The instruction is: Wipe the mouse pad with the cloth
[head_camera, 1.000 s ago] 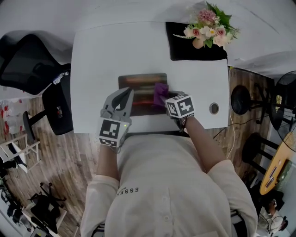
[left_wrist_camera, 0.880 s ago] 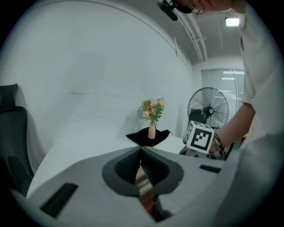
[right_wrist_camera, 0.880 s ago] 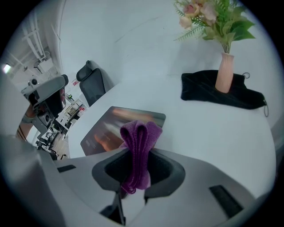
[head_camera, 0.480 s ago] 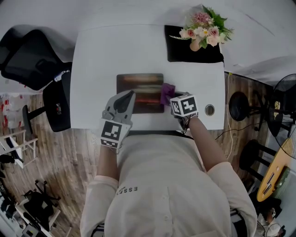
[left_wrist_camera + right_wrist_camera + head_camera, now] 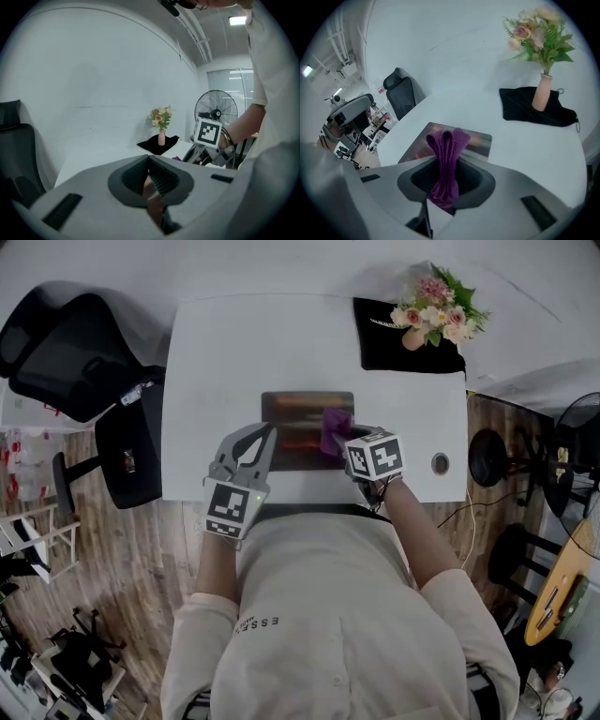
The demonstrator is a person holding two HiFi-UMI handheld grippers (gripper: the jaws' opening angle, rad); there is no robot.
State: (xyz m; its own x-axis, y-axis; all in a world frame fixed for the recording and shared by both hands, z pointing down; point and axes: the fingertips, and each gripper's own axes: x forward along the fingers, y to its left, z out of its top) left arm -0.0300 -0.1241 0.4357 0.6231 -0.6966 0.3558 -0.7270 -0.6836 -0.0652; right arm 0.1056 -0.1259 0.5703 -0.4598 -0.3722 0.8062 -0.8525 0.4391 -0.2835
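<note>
Over one mouse pad [image 5: 292, 412], right hand-held gripper [image 5: 339, 439] pinches one cloth [image 5: 447, 150], perhaps touching.

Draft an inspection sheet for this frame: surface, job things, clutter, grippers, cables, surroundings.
Surface: white table, mostly bare.
Job's things: mouse pad lies flat near the front edge; purple cloth is bunched over its right part.
Clutter: flower vase on a black mat at the far right corner; round hole in the tabletop.
Grippers: left gripper shut, holding nothing, at the pad's left side; right gripper shut on the cloth.
Cables: thin cable over the floor at right.
Surroundings: black office chair, fan, wood floor.
</note>
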